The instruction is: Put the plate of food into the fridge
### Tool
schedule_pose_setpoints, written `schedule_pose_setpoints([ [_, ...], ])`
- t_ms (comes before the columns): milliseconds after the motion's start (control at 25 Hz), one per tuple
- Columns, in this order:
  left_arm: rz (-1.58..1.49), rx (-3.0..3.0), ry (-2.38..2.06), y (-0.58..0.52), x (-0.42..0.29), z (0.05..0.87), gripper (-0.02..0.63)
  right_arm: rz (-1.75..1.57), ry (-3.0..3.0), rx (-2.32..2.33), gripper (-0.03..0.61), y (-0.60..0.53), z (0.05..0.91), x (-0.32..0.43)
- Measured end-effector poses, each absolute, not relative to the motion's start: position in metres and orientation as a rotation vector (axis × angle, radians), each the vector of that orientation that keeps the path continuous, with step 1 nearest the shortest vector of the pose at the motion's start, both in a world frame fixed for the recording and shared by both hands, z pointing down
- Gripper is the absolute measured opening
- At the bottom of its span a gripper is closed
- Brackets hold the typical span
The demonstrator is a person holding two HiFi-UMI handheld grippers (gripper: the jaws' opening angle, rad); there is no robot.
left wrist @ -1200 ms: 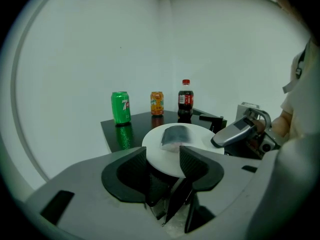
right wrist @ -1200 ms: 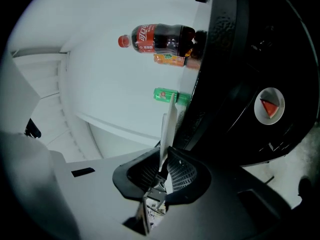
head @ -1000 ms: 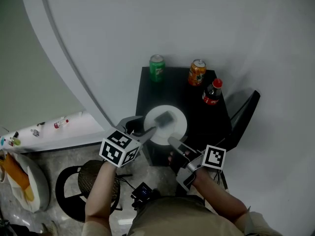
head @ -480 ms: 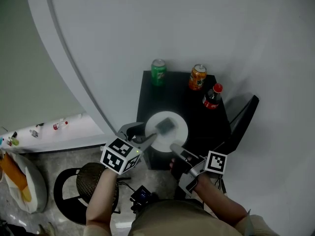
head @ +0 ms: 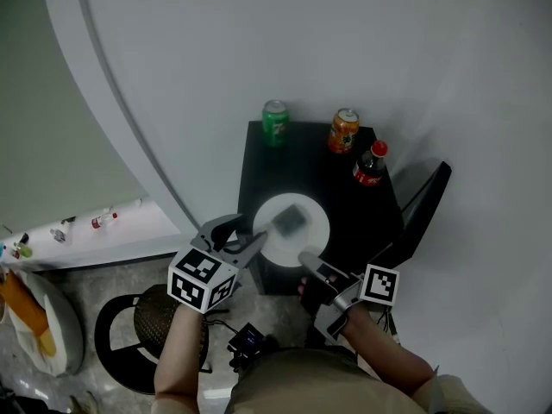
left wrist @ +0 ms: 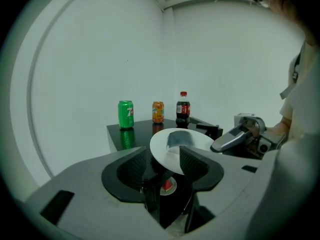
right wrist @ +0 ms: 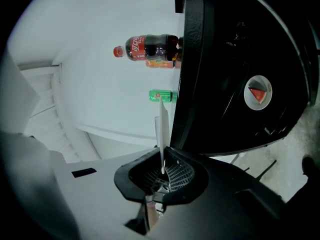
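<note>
A view from above of a small black fridge (head: 302, 162) against a white wall, with a person reaching towards it with two hand-held grippers.

A white plate (head: 309, 233) sits on top of the fridge at its near edge, jutting out a little over the front. A grey piece of food (head: 290, 218) lies on the plate.

The right gripper (head: 306, 257) comes in from the near right and is clamped on the near rim of the plate. Its jaws have just been closing, with the rim between them. In the right gripper view the plate (right wrist: 162, 129) shows edge-on, its thin rim pinched between the narrow jaws. Beside it is the black front of the fridge, which carries a round watermelon sticker (right wrist: 258, 94).

The left gripper (head: 248, 231) is at the near left of the plate with its jaws wide apart. In the left gripper view the near rim of the plate (left wrist: 165, 146) lies in the gap between the two jaws, and neither pad presses on it.

Along the far edge of the fridge top stand a green can (head: 275, 122) on the left, an orange can (head: 344, 129) to its right, and a cola bottle (head: 369, 164) nearer on the right. All three are well apart from the plate.
</note>
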State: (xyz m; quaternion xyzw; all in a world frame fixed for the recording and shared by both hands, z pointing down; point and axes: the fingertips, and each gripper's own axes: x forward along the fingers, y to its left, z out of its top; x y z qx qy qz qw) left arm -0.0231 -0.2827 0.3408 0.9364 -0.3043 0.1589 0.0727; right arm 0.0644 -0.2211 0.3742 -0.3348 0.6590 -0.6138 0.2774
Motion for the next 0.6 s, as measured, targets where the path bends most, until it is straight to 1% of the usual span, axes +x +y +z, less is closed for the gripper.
schedule_pose_setpoints([
  [240, 0.348, 2.782, -0.96, -0.265, -0.042, 0.333, 0.212, -1.644, 1.766, -0.926, 0.031, -0.214, 0.379, 0.067],
  [600, 0.256, 2.693, -0.986, -0.238, -0.071, 0.348, 0.212, -1.624, 1.767, -0.928, 0.031, -0.205, 0.379, 0.06],
])
